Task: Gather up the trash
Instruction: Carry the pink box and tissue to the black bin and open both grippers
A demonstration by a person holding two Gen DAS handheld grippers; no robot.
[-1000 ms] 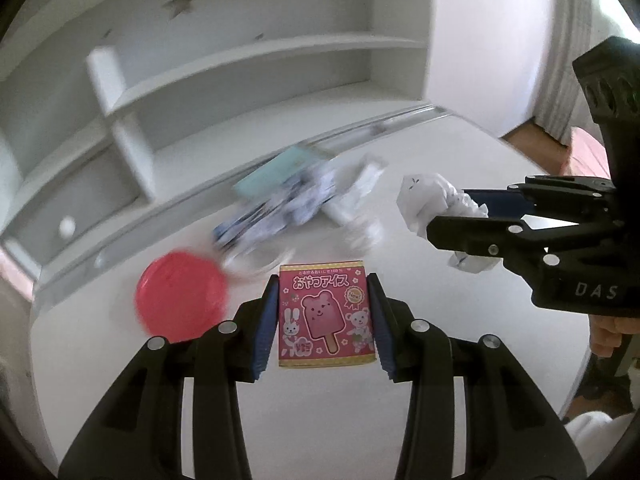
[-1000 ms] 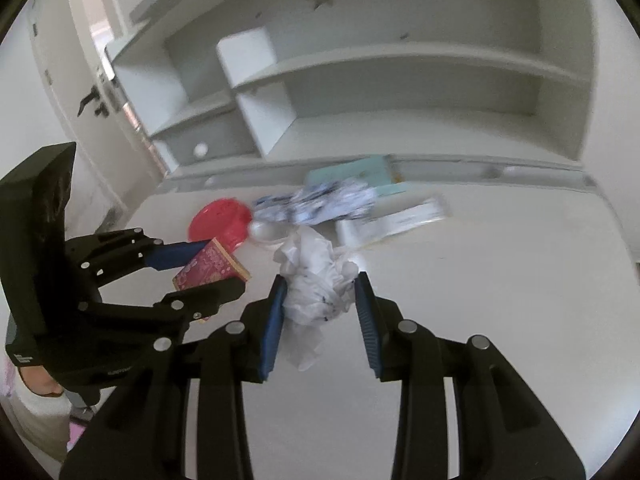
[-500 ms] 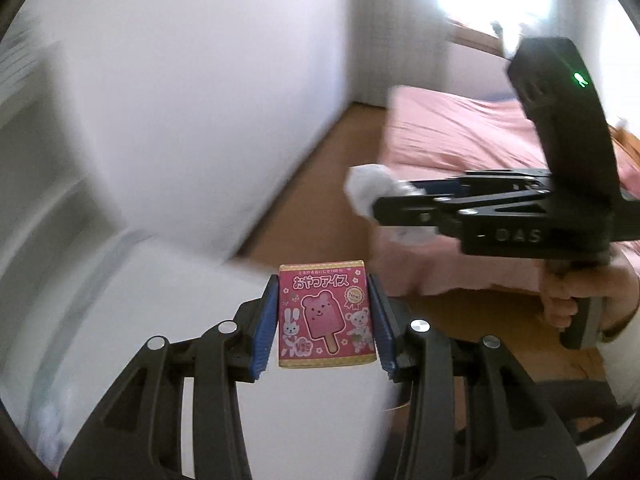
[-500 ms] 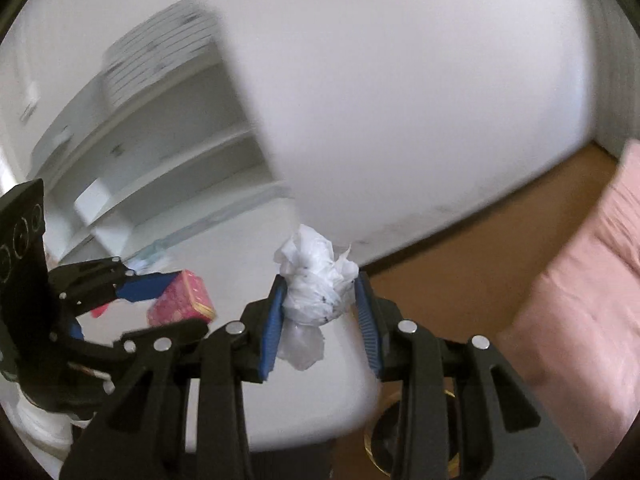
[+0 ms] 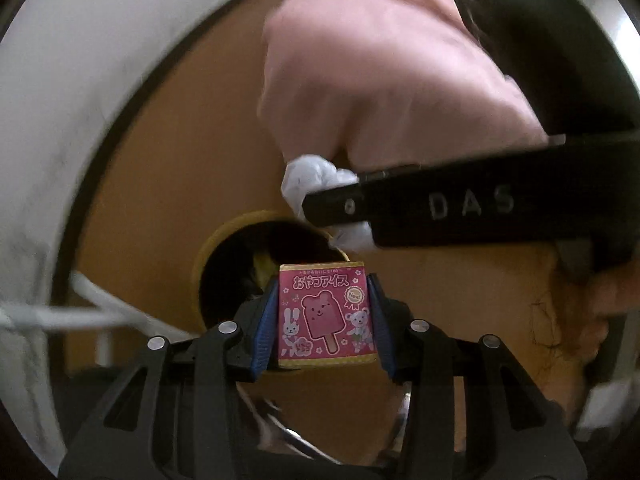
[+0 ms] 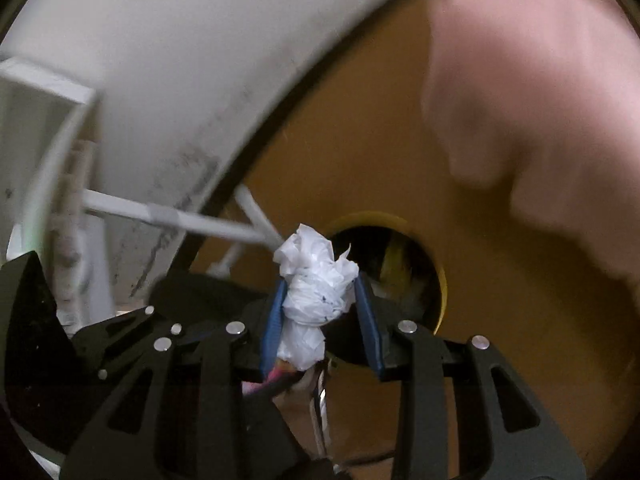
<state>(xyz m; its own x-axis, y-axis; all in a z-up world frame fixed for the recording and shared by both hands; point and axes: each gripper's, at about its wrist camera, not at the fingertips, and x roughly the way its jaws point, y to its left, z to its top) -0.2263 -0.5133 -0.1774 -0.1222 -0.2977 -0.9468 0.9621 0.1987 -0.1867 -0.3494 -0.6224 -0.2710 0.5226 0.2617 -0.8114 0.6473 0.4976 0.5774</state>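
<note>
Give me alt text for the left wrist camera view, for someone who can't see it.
The left gripper clamps a pink ice-pop snack box above a yellow-rimmed bin on a brown floor. The right gripper reaches in from the right, holding a crumpled white tissue near the bin's opening.

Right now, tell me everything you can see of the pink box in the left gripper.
The pink box is small, flat, seemingly cardboard, with a yellow checked border. Its front shows Japanese lettering, a bear-shaped ice pop on a stick, a rabbit, a small bear and a "New!" ribbon. It stands upright, undented, clamped at both sides by the left gripper on its blue pads, in the air over the yellow-rimmed bin.
</note>
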